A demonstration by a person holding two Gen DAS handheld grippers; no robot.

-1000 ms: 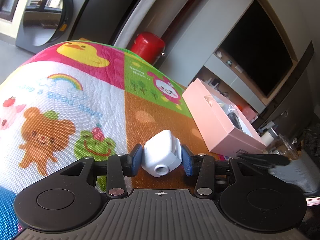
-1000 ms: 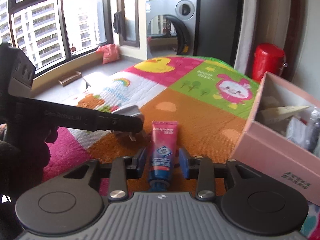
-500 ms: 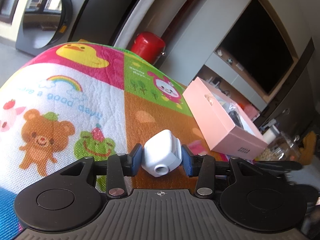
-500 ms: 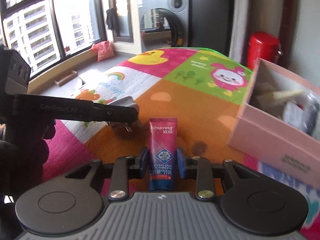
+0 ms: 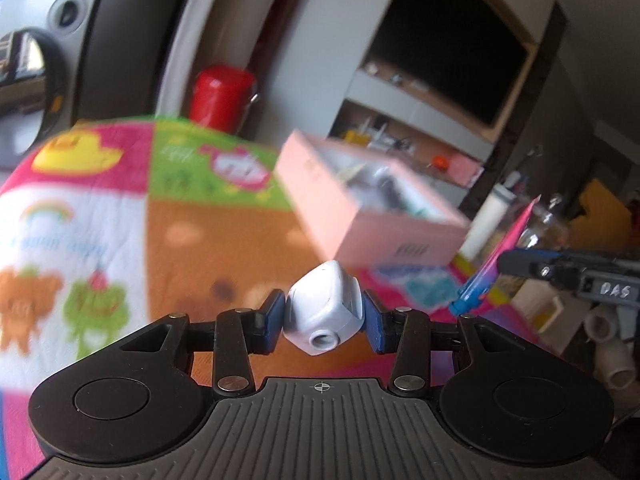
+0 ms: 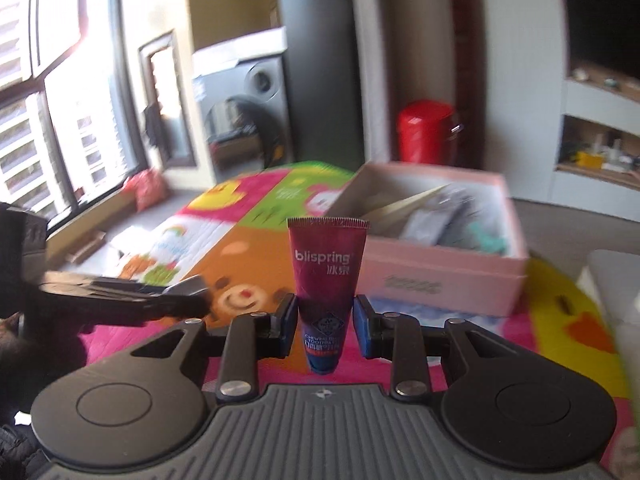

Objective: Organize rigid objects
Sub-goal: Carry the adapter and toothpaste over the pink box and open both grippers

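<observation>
Now that both tools have lifted off the mat [image 6: 256, 248], I read the pickups as done: my left gripper [image 5: 323, 317] is clamped on the white charger plug [image 5: 322, 312], my right gripper [image 6: 324, 322] pinches the toothpaste tube [image 6: 326, 272], raised from where it lay a moment ago. Next, I'd judge, comes the pink box [image 6: 444, 276] ahead (already part-filled).

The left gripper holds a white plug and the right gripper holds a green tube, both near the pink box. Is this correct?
Not quite: the tube in the right gripper is dark red, as the right wrist view shows. The left gripper does hold the white plug, near the pink box.
</observation>
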